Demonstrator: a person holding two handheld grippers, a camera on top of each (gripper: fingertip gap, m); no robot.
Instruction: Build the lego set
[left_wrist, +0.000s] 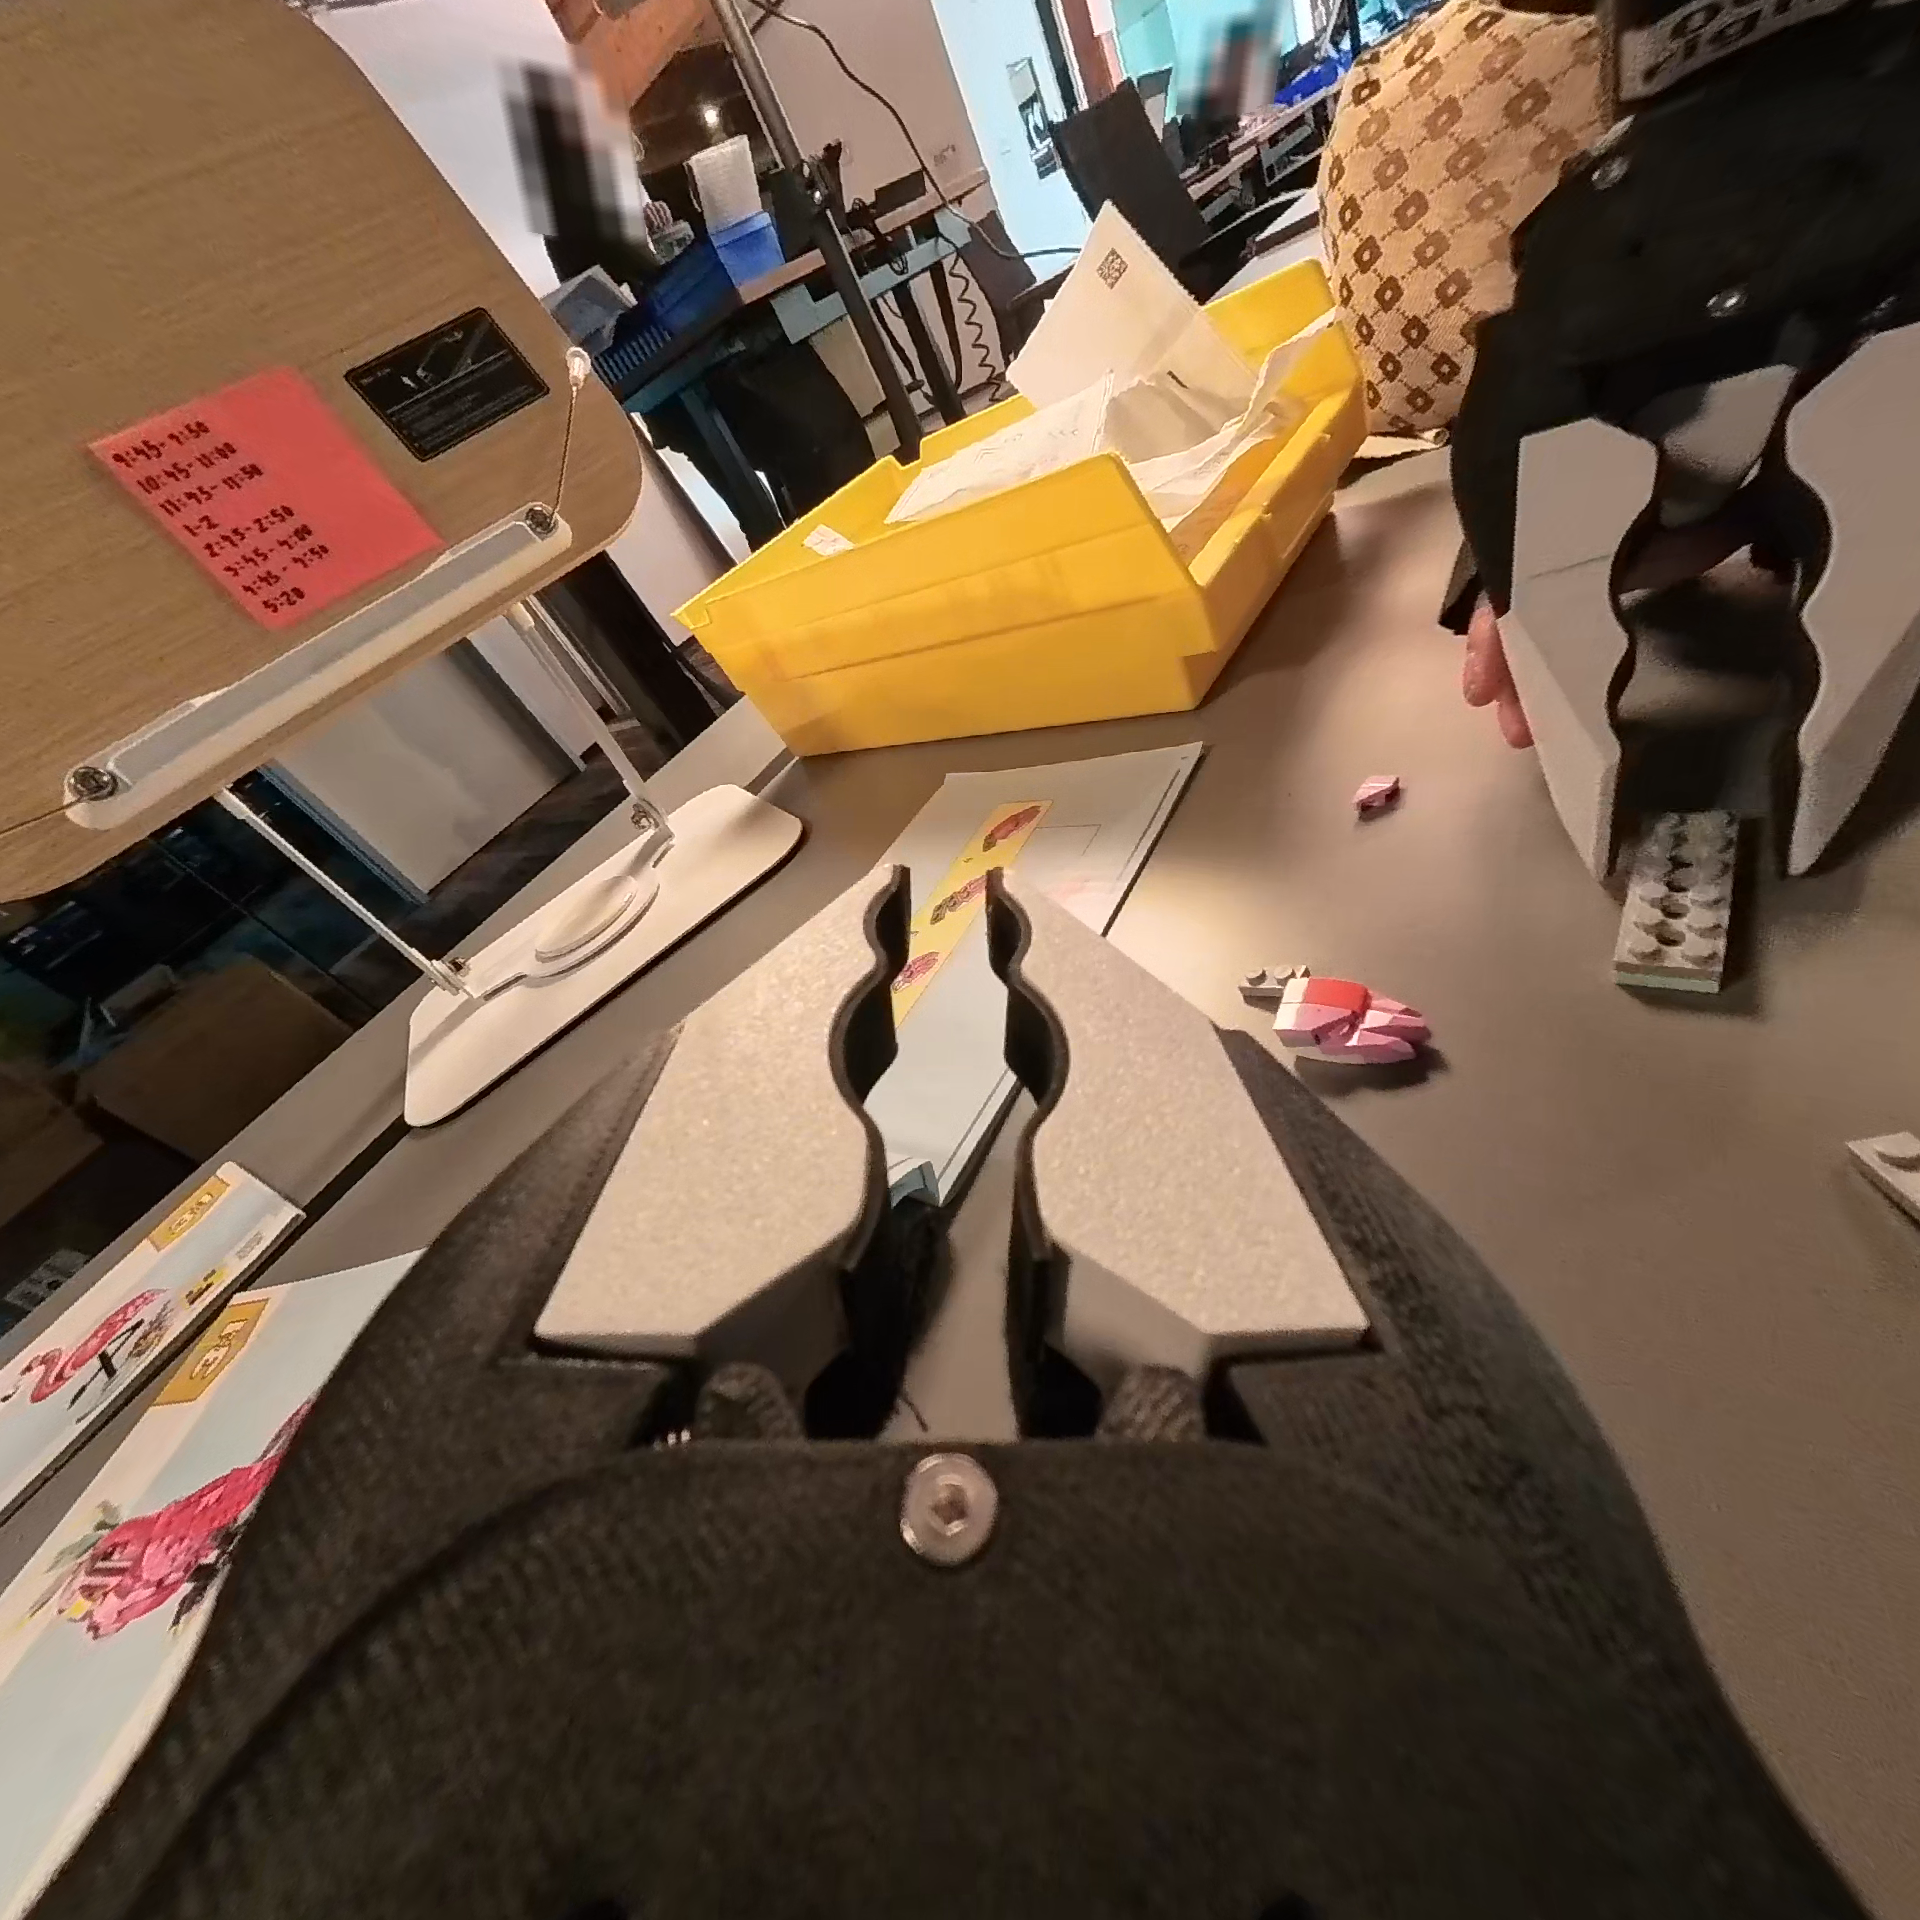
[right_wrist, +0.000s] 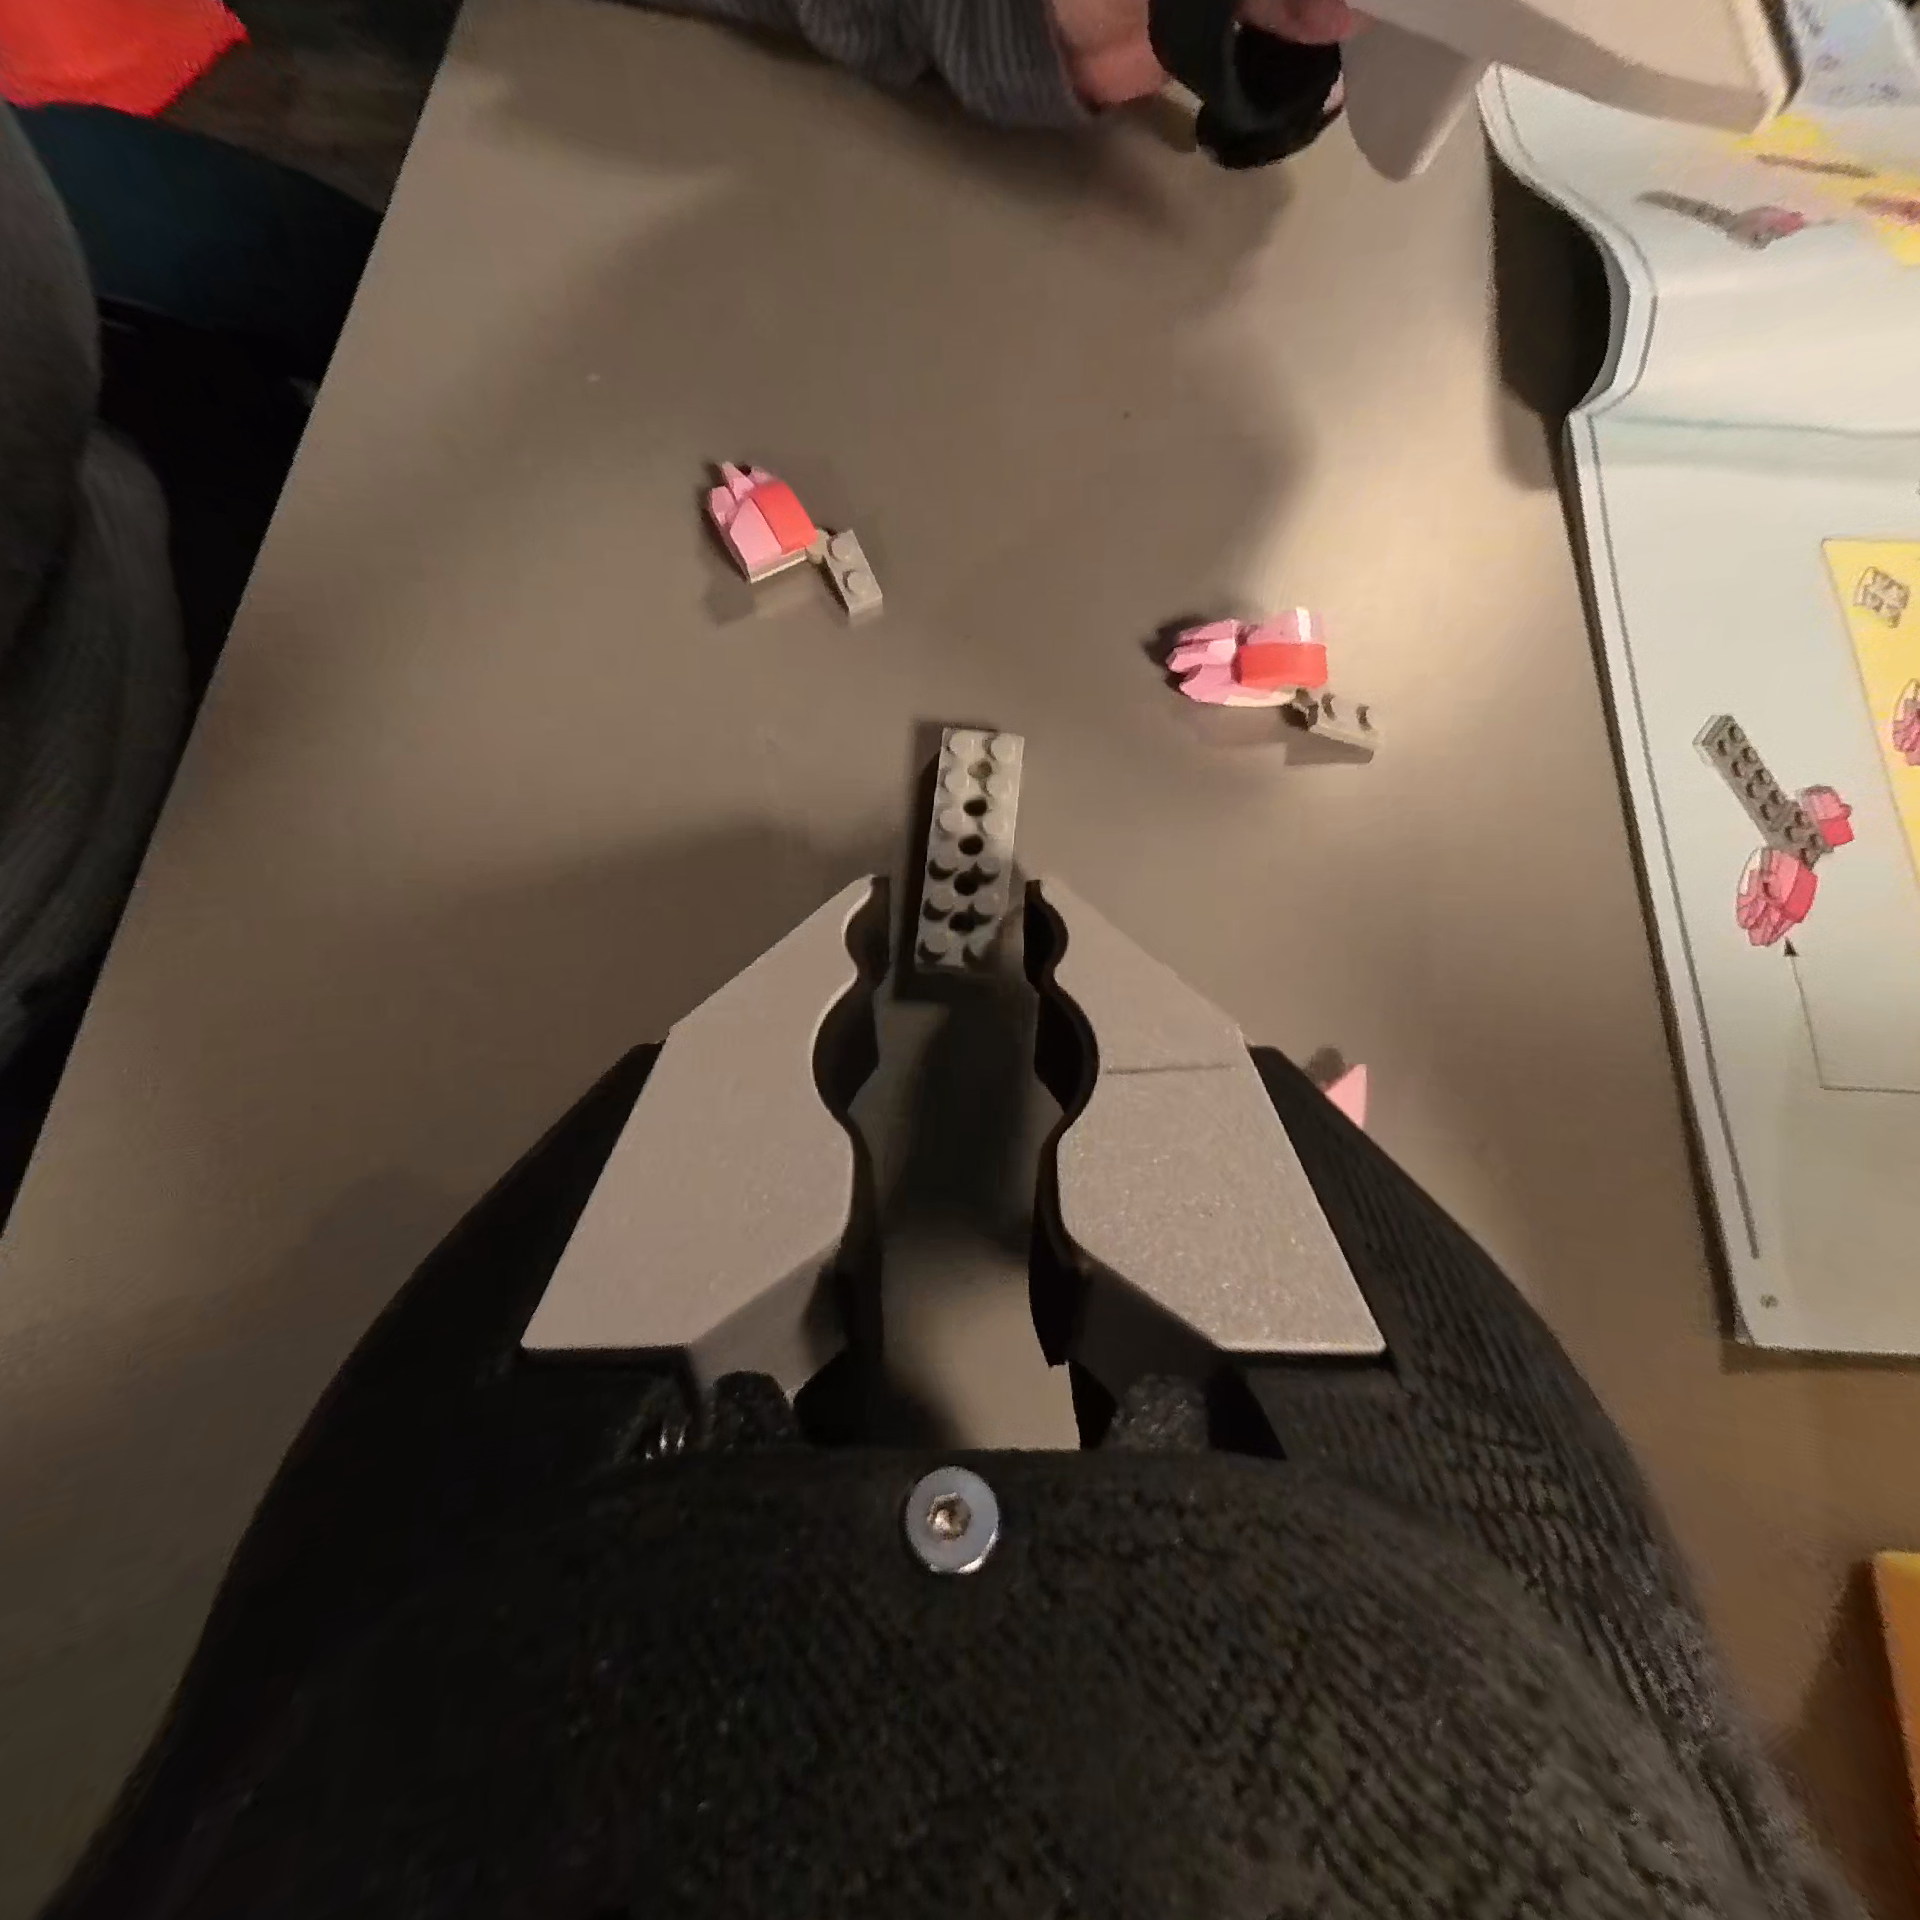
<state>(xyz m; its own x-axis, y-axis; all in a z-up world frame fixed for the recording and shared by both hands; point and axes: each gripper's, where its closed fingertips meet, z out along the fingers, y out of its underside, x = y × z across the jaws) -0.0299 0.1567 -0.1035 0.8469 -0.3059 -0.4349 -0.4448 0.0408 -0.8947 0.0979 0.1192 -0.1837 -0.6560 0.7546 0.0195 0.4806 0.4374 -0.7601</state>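
- The right gripper (right_wrist: 956, 894), mid-frame, is clamping a grey studded plate (right_wrist: 971, 831).
- The left gripper (left_wrist: 943, 894) is hovering narrowly parted, gripping nothing, over a booklet (left_wrist: 1070, 831).

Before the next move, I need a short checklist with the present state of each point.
1. Grey studded plate between right gripper fingers: ok.
2. Both pads pressing the plate: cannot tell.
3. Plate end on the table: ok, seen from the left wrist view.
4. Left gripper free of any object: ok, over the instruction sheet.
5. Pink brick assemblies apart from the plate: ok.
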